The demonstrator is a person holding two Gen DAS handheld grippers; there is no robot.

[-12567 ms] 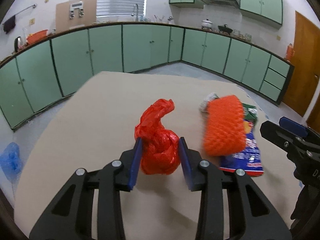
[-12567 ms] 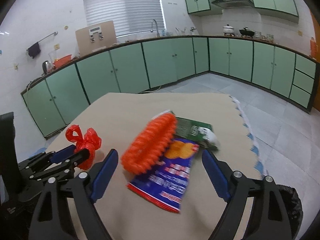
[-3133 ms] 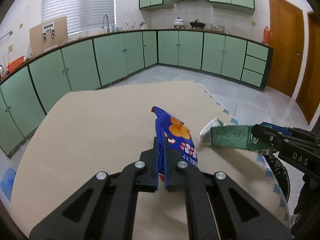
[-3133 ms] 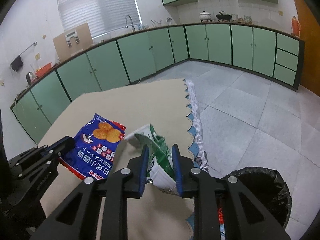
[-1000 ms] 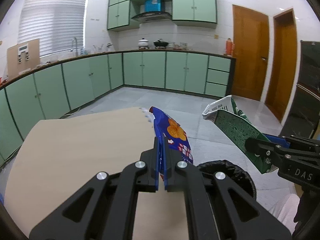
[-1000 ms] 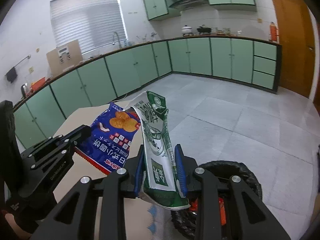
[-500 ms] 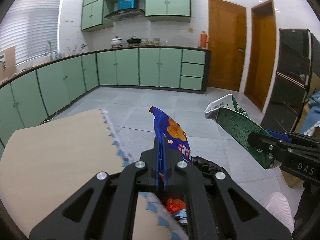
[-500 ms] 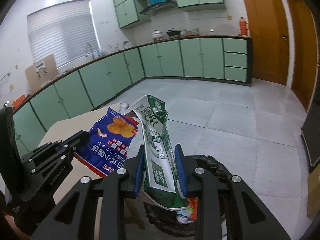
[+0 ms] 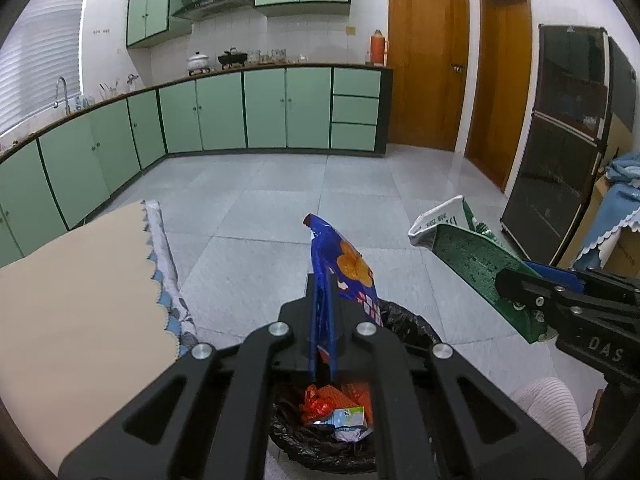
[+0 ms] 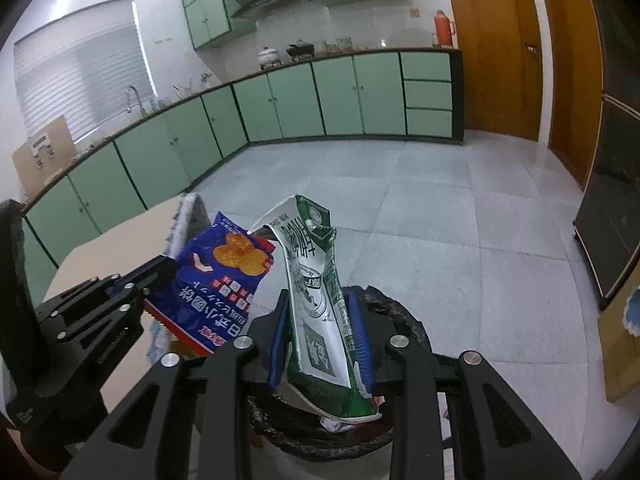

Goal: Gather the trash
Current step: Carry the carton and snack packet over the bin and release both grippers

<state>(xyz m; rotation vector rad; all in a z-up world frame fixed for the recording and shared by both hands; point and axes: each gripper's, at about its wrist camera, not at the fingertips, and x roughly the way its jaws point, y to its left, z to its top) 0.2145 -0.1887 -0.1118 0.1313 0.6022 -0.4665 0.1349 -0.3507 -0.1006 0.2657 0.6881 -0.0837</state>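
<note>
My left gripper is shut on a blue snack bag and holds it upright over a black-lined trash bin on the floor. Red and orange trash lies inside the bin. My right gripper is shut on a flattened green and white milk carton, also above the bin. In the left wrist view the carton and right gripper sit to the right. In the right wrist view the blue bag and left gripper sit to the left.
The beige table with a scalloped cloth edge is at the left of the bin. Green kitchen cabinets line the far walls. A dark glass cabinet and wooden doors stand at the right. Grey tile floor surrounds the bin.
Both grippers have swung right off the table with their trash and now hang over the bin, whose contents show more fully below the left gripper.
</note>
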